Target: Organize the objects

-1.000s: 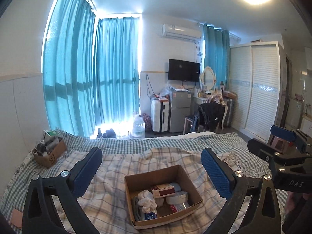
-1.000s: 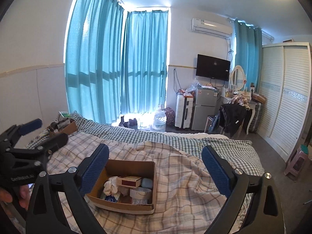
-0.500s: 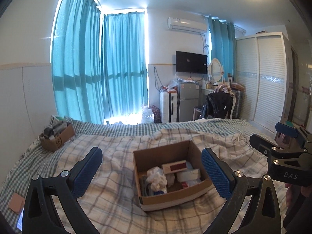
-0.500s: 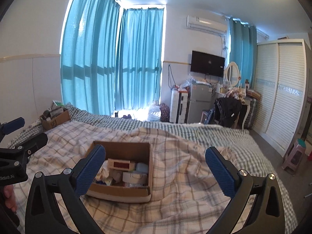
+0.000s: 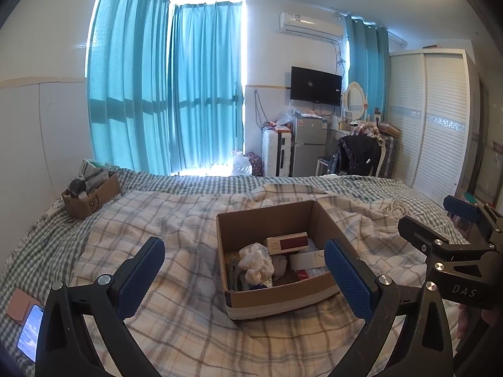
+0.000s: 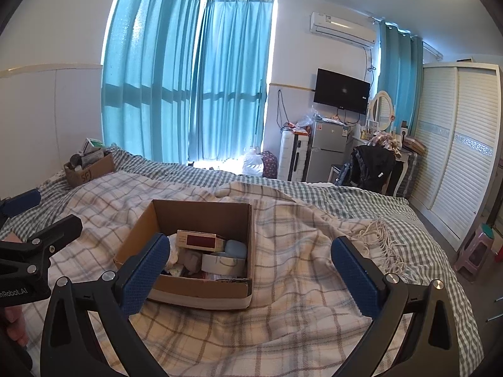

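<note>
Since both tongs gape wide and empty, the cardboard box [image 5: 276, 282] sits center-frame, nearer the left tongs [image 5: 245, 275] than the right tongs [image 6: 251, 270].

Bed [image 5: 188, 330] with plaid blanket: open cardboard box [image 5: 276, 295] mid-bed, second box [image 5: 89, 199] far left, phone [image 5: 30, 331] near edge.

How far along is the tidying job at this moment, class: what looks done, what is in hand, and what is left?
Done: nothing visibly sorted; the cardboard box on the plaid blanket holds a jumble, including a red-labelled carton and a crumpled white cloth. In hand: nothing; the left gripper and right gripper are open and empty near the box. Left: apparently all the sorting.
</note>
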A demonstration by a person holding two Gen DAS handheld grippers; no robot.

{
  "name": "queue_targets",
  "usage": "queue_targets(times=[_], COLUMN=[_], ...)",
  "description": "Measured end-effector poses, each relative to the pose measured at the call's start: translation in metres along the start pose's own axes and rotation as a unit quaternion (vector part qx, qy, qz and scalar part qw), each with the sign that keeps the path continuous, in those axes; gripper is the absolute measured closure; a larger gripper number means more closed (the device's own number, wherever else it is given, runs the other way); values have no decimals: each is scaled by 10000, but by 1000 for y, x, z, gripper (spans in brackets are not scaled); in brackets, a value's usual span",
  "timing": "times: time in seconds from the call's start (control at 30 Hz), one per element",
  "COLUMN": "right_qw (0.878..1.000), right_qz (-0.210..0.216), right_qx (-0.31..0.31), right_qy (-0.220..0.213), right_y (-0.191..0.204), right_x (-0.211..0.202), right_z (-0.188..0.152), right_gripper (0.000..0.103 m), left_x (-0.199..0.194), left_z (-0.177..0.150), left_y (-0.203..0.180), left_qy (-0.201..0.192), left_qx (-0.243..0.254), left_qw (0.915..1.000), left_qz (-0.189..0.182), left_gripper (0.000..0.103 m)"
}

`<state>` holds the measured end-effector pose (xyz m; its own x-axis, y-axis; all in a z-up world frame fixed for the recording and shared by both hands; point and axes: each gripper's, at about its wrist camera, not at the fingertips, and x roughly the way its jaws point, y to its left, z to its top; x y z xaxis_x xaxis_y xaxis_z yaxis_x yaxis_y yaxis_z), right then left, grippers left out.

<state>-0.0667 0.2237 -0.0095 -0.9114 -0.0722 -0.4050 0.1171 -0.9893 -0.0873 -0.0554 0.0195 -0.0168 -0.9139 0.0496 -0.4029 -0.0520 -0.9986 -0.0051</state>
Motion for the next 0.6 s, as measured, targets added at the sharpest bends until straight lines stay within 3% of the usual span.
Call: queue_targets(times=[0.6], right_qw=[10000], right_qz=[-34], right_qx=[62], right_qy=[-5], right_y=[-3], right_x=[-2], right_z=[-1], right_gripper=[0], left_x=[1], left_z=[1], left_y=[-9], left_qy=[34], left_qx=[127], left_qw=[9999], left_qz=[42], left_gripper=[0])
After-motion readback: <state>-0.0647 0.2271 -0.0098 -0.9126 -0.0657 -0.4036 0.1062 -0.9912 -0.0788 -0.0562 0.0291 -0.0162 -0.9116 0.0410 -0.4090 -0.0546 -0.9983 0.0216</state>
